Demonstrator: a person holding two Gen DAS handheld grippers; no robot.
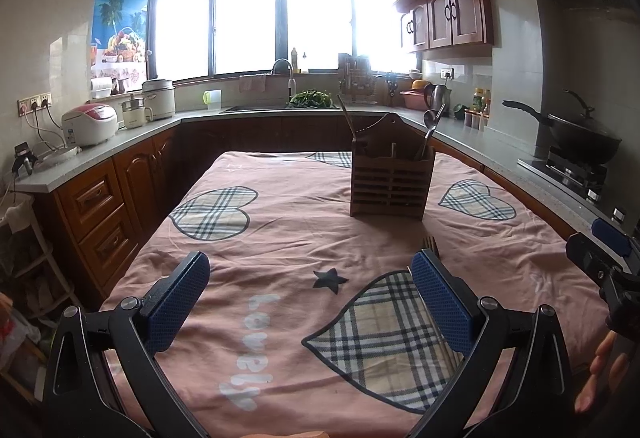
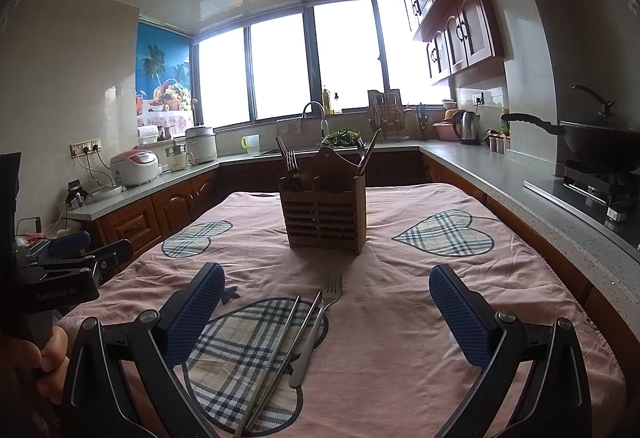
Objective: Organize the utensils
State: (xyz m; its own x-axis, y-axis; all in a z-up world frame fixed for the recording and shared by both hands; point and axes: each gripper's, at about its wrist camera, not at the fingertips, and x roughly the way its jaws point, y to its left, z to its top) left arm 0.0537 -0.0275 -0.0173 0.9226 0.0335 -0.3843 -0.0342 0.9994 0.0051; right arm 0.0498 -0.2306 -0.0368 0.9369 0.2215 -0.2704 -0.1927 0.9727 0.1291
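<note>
A slatted wooden utensil holder (image 1: 391,180) (image 2: 324,216) stands upright on the pink cloth-covered table (image 1: 280,238) (image 2: 404,302). A spoon (image 1: 431,124) leans in one compartment and forks (image 2: 290,158) stand in another. On the cloth nearer to me lie a metal fork (image 2: 318,322) and a pair of metal chopsticks (image 2: 280,354), side by side over a plaid heart patch. My right gripper (image 2: 328,314) (image 1: 608,258) is open, with the fork between and below its fingers, untouched. My left gripper (image 1: 310,298) (image 2: 68,266) is open and empty; the fork's tines (image 1: 430,241) peek out behind its right finger.
Grey counters wrap around the table on three sides. A wok (image 2: 600,142) sits on the stove at right, rice cookers (image 1: 90,122) at left, a sink with greens (image 1: 310,99) at the back. A person's hand (image 2: 44,354) (image 1: 600,370) holds each gripper's handle.
</note>
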